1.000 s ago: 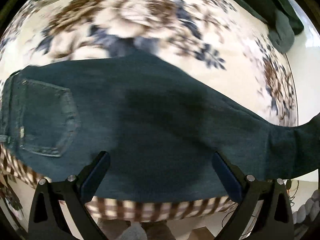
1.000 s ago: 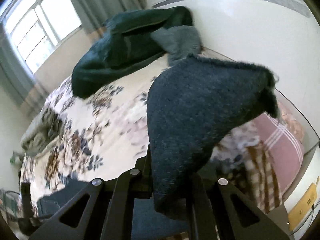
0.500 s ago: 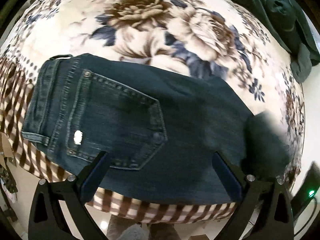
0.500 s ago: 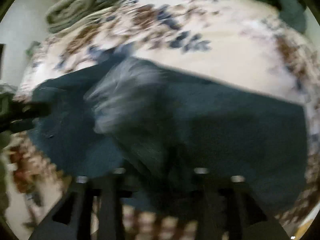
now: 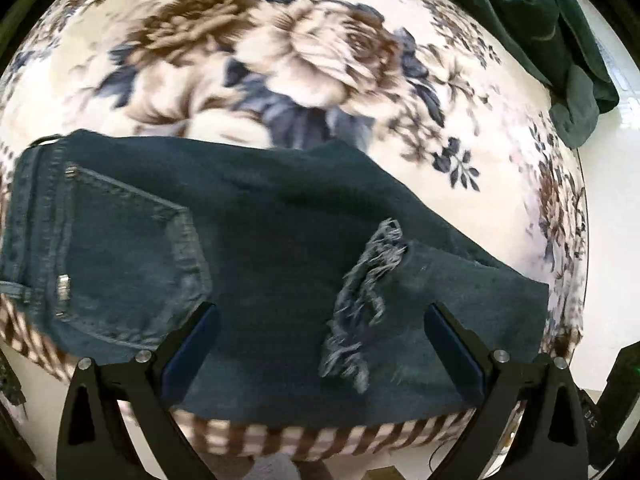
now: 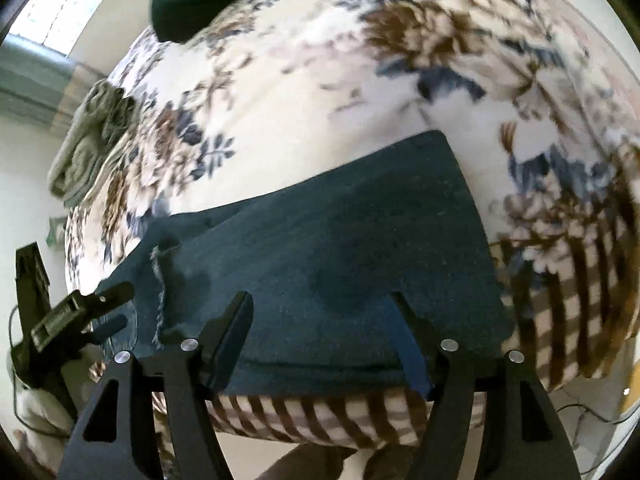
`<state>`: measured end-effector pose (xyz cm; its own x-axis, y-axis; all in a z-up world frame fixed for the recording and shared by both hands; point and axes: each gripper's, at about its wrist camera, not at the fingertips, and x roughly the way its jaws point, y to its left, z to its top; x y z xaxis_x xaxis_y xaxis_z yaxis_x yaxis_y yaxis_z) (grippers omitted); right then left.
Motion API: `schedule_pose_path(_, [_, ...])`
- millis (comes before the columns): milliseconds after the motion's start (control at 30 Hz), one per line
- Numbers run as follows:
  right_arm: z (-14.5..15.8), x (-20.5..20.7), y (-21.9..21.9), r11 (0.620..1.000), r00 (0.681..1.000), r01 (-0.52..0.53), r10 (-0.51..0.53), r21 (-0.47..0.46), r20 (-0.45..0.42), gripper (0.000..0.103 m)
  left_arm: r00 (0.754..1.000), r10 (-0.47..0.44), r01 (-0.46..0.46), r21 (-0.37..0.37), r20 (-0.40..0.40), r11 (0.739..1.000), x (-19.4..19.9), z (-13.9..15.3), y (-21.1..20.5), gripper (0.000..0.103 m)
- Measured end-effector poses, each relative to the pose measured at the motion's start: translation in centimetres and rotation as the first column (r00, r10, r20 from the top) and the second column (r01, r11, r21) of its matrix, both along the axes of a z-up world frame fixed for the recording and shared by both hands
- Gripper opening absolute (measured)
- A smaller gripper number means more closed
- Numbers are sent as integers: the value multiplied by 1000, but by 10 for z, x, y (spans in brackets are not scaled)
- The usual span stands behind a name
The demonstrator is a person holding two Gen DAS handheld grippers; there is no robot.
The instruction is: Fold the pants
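Note:
Dark blue jeans (image 5: 260, 248) lie on the floral blanket, folded so the frayed leg hem (image 5: 360, 304) rests on top, right of the back pocket (image 5: 120, 272). My left gripper (image 5: 320, 344) is open and empty, hovering over the jeans' near edge. In the right wrist view the folded leg (image 6: 328, 272) lies flat, with the frayed hem (image 6: 160, 292) at its left. My right gripper (image 6: 324, 340) is open and empty above the fold's near edge. The left gripper (image 6: 80, 316) shows at the far left of that view.
The floral blanket (image 5: 304, 60) covers a bed with a brown checked border (image 6: 572, 320) at the near edge. A dark green garment (image 5: 552, 24) lies at the far right corner. An olive folded cloth (image 6: 92, 140) lies at the far left.
My right gripper carried the leg end over, laid it on the upper part of the jeans and let go; its jaws now stand open. The left gripper stayed open while its view shifted.

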<state>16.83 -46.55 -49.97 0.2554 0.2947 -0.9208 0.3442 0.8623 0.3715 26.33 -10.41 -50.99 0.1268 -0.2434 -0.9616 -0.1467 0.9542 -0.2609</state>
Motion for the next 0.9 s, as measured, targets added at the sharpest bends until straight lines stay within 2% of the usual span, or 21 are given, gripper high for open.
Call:
schedule_pose_path(100, [-19,7,-6,998,997,54,-53,23,-51,71,999,-32,32,22,-37,999,8,-24,-19,103])
schedule_pose_path(167, [-24,12,-5,998,996,63,-61,28,-57,71,993,-88,93,66,-73,994,10,-43,-33,101])
schedule_pose_path(233, [-25,12,-2,996,996,71,-68,51,-63,71,988,-148,150,89,-31,985,6,-44,-43,84])
schedule_pose_path(300, [-26,8,3,993,994,83,-76,80,-85,71,978,-207,206,74,14,976,-1,-36,-49,6])
schedule_pose_path(367, [-28,3,9,989,991,91,-78,121,-113,71,972,-235,234,62,25,970,-9,-31,-50,6])
schedule_pose_path(500, [-35,-9,22,977,980,110,-77,181,-181,71,980,-195,196,-13,34,981,-19,-19,-32,6])
schedule_pose_path(567, [-40,-15,27,959,970,150,-96,241,-221,71,986,-162,164,-55,26,985,-22,-12,-22,6])
schedule_pose_path(667, [-43,-19,33,953,964,169,-107,251,-242,71,991,-136,137,-104,15,985,-27,0,-12,6])
schedule_pose_path(767, [-49,-19,35,951,956,186,-117,248,-270,71,994,-100,94,-140,-41,986,-32,-8,-5,6])
schedule_pose_path(867, [-51,-18,31,951,945,216,-145,223,-294,71,992,-86,80,-71,-89,994,-30,-33,6,5])
schedule_pose_path(900, [-51,-20,26,948,937,239,-169,209,-305,71,992,-57,48,-80,-115,996,-29,-42,14,5])
